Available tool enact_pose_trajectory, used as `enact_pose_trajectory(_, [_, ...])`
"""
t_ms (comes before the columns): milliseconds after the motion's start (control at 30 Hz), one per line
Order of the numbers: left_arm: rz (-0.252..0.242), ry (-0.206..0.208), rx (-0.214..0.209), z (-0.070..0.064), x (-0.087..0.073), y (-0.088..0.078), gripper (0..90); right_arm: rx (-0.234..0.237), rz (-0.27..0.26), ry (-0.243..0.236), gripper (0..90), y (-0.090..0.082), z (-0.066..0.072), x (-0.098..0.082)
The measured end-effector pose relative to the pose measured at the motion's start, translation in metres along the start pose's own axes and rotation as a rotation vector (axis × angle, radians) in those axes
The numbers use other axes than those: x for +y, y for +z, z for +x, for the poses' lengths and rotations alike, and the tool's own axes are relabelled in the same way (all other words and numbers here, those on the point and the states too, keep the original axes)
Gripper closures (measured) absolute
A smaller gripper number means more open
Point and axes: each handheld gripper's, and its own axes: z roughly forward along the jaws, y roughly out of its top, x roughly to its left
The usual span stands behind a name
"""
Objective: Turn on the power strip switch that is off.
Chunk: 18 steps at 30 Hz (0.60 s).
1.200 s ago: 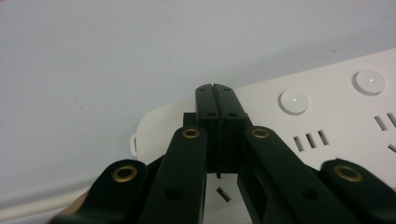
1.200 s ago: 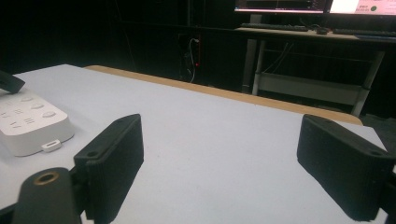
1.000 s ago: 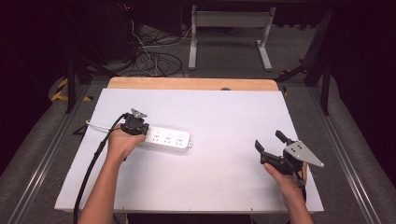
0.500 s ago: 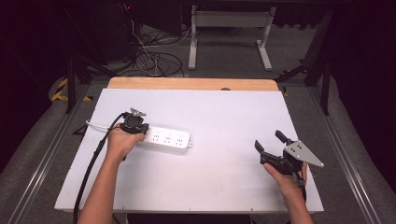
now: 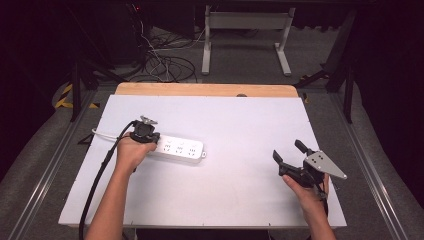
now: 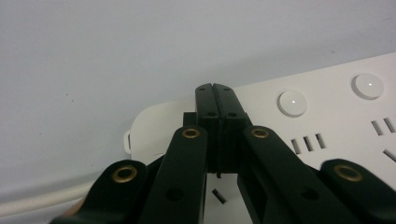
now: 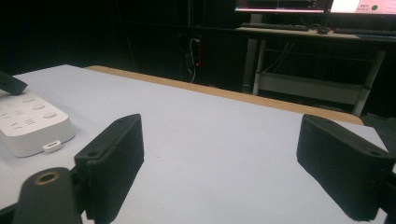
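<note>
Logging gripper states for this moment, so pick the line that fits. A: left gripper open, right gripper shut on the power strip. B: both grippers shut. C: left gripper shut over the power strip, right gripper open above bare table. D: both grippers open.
C: the left gripper has its jaws pressed together over the white power strip, while the right gripper has its jaws wide apart with nothing between them.

Black two-jaw grippers (image 5: 145, 131) with brass-ringed screw holes, trailing black cable (image 5: 100, 175), grey three-cornered plate (image 5: 322, 165), bare forearms
</note>
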Motion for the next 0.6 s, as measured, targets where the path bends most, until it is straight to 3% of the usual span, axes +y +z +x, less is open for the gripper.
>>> enact_pose_trajectory(167, [-0.006,-0.007,-0.009,0.0007,-0.0009,-0.0002,90.0,-0.001,0.0,0.0,15.4,-0.0001,0.0001,0.0002])
enact_pose_trajectory(367, [-0.014,0.021,0.002,-0.0002,-0.0013,-0.0005,90.0,0.006,0.007,0.003,15.6,0.0006,0.0008,-0.0008])
enact_pose_trajectory(533, [-0.078,-0.026,-0.009,0.0025,-0.0065,0.0017,90.0,0.009,0.009,0.014,15.8,-0.0004,-0.0001,-0.0012])
enact_pose_trajectory(600, [-0.094,-0.021,-0.011,-0.0002,-0.0068,0.0033,90.0,0.007,0.004,0.008,15.9,-0.0007,-0.0001,-0.0008])
